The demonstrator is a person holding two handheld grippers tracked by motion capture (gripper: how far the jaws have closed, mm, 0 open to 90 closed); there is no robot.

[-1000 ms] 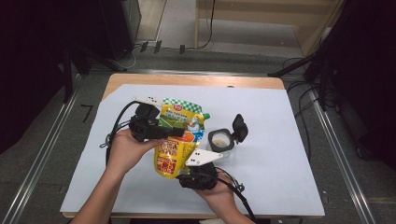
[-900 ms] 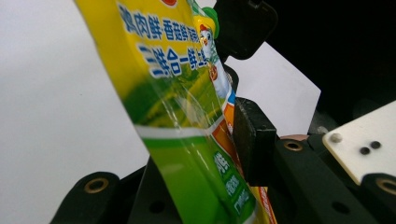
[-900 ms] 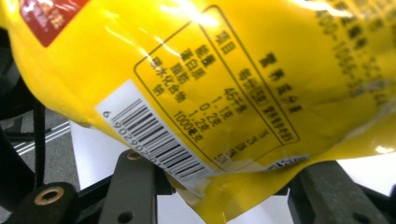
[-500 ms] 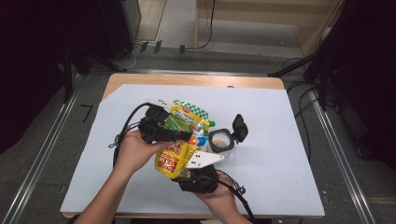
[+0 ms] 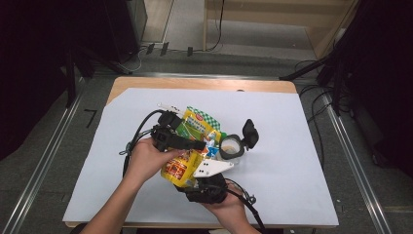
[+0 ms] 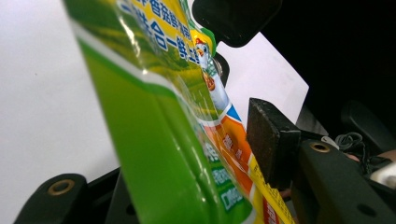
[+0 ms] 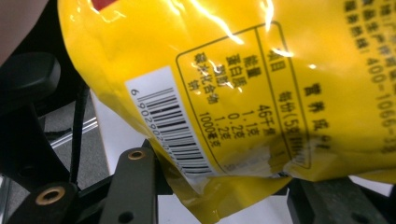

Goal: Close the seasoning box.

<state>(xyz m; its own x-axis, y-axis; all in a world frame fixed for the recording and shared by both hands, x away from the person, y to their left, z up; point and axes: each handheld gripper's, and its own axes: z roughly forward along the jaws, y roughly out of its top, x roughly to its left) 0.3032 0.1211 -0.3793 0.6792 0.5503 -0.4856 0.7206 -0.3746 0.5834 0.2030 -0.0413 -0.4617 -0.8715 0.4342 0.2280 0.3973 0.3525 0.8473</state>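
Observation:
A soft pouch [image 5: 194,127], green at the top and yellow at the bottom, is held up over the white sheet. My right gripper [image 5: 189,178] comes from below and is shut on the pouch's yellow bottom edge [image 7: 233,116], which fills the space between its jaws [image 7: 224,186]. My left gripper [image 5: 200,145] reaches in from the left across the pouch's middle. Its jaws have just been opening. The green pouch face [image 6: 154,140] stands between them, and the right pad [image 6: 271,137] sits just beside the pouch without pressing it. The other jaw is hidden behind the pouch.
A small black round container [image 5: 230,147] with its hinged lid [image 5: 250,132] flipped open stands just right of the pouch. A white sheet [image 5: 292,161] covers the wooden table [image 5: 204,84]. Cables trail from both grippers toward the near edge.
My left gripper has shifted right and slightly down along the pouch, and its jaws have widened. The right gripper has kept its hold and place.

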